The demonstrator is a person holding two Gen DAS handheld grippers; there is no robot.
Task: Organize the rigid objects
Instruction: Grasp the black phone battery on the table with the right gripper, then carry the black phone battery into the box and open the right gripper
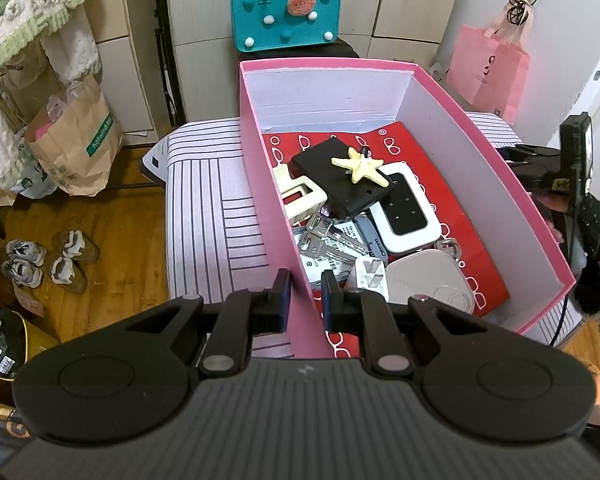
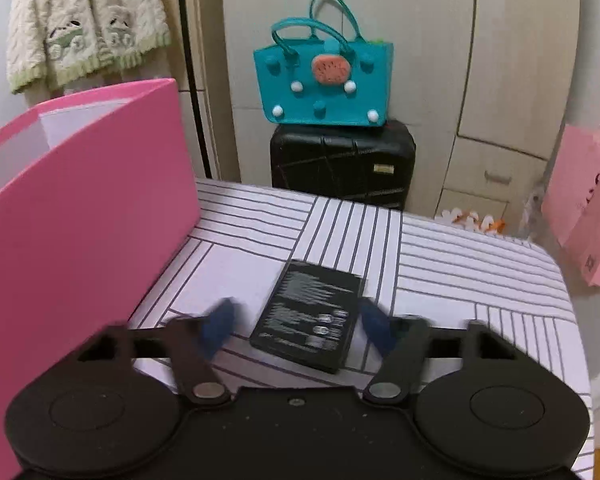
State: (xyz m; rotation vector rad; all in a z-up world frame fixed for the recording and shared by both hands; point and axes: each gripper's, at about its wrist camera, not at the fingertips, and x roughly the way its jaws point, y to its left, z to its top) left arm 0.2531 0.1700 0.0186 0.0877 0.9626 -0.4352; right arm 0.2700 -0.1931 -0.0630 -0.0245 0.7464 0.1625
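Observation:
A pink box (image 1: pixel 476 136) with white inner walls stands on a striped cushioned surface (image 1: pixel 208 208). It holds a black device (image 1: pixel 332 184) with a yellow starfish (image 1: pixel 362 166) on it, a white remote-like device (image 1: pixel 406 208), a beige clip (image 1: pixel 300 196), keys (image 1: pixel 332 240) and a white plug (image 1: pixel 370 276). My left gripper (image 1: pixel 306 300) is shut on the box's near left wall, one finger on each side. In the right wrist view a flat black box (image 2: pixel 308 316) lies on the striped surface beside the pink box (image 2: pixel 80 208). My right gripper (image 2: pixel 298 326) is open around it, pads apart from its sides.
A teal felt bag (image 2: pixel 324 80) sits on a black suitcase (image 2: pixel 340 164) behind the surface. A pink paper bag (image 2: pixel 580 208) hangs at the right. Brown paper bags (image 1: pixel 76 144) and shoes (image 1: pixel 48 260) are on the wooden floor at the left. A person's gloved hand (image 1: pixel 596 240) is beside the box.

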